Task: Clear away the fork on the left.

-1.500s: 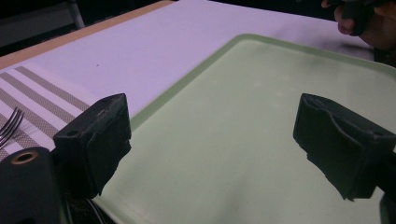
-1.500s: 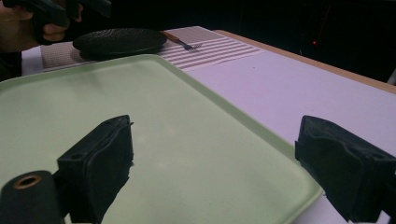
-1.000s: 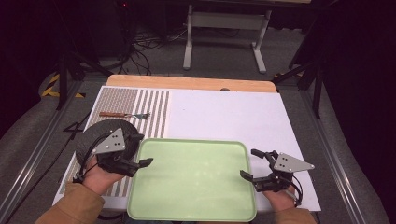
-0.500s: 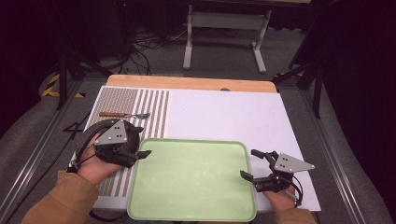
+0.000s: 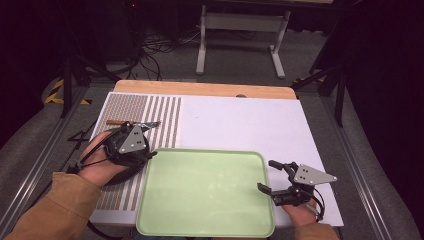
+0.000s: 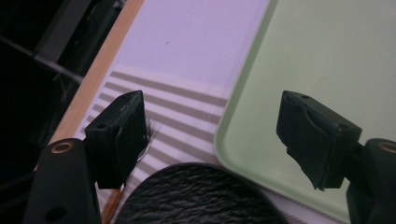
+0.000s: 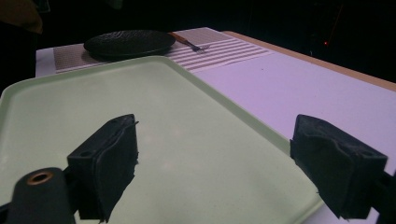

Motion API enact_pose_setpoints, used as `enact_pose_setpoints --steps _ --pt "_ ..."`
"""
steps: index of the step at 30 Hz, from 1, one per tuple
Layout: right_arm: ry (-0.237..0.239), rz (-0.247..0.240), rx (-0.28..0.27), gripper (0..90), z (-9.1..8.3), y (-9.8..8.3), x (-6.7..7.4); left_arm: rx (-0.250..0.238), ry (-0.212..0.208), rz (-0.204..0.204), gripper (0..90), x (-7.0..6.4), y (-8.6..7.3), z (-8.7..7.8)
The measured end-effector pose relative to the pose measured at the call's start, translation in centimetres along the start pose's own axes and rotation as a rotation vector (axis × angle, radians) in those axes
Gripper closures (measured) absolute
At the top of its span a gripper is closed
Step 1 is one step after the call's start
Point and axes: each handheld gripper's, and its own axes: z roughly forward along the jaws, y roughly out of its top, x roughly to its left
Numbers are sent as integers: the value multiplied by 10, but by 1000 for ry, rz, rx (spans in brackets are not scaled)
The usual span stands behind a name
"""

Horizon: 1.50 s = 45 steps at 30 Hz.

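A pale green tray (image 5: 205,192) lies at the near middle of the table, with nothing on it. My left gripper (image 5: 145,142) is open and hovers over a black plate (image 5: 134,168) on the striped placemat (image 5: 165,115), just left of the tray. In the left gripper view the open jaws (image 6: 215,121) span the plate (image 6: 201,196) and the tray's corner (image 6: 243,116). A fork (image 5: 132,123) with a brown handle lies just beyond the plate. My right gripper (image 5: 266,175) is open at the tray's right edge, with its jaws (image 7: 215,158) over the tray's rim (image 7: 261,130).
A white mat (image 5: 240,120) covers the table's middle and right. The wooden far edge (image 5: 200,89) runs along the back. In the right gripper view the plate (image 7: 128,43) and fork (image 7: 189,43) sit at the far side. Dark floor, cables and a metal stand lie beyond.
My left gripper has moved away from the person, from the tray's left edge up over the plate toward the fork. The right gripper has stayed still.
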Motion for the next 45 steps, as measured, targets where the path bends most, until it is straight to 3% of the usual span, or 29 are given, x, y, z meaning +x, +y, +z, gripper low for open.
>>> enact_pose_setpoints --steps 4,12,17,22,26,29,31,34,37,45 --pt "1 -7 12 157 0 0 0 56 23 58 249 7 0 3" --pt "-3 -20 25 148 2 2 2 108 38 99 270 20 -1 12" --pt "-10 -23 22 149 1 5 3 139 -17 110 277 36 -2 23" --pt "-20 -22 20 150 -2 6 4 159 -27 98 270 50 -4 29" --pt "-30 -19 24 150 -3 5 5 205 -1 128 277 56 -5 33" --pt "-38 -21 29 150 -4 5 6 219 22 180 294 62 -8 38" --pt "-37 -22 28 150 -4 5 6 223 21 195 316 64 -10 38" --pt "-41 -24 28 150 -5 4 8 208 8 262 330 71 -16 43" --pt "-45 -23 32 150 -6 3 9 224 5 303 355 74 -21 46" --pt "-65 -22 38 150 -10 2 11 248 13 331 388 86 -33 56"
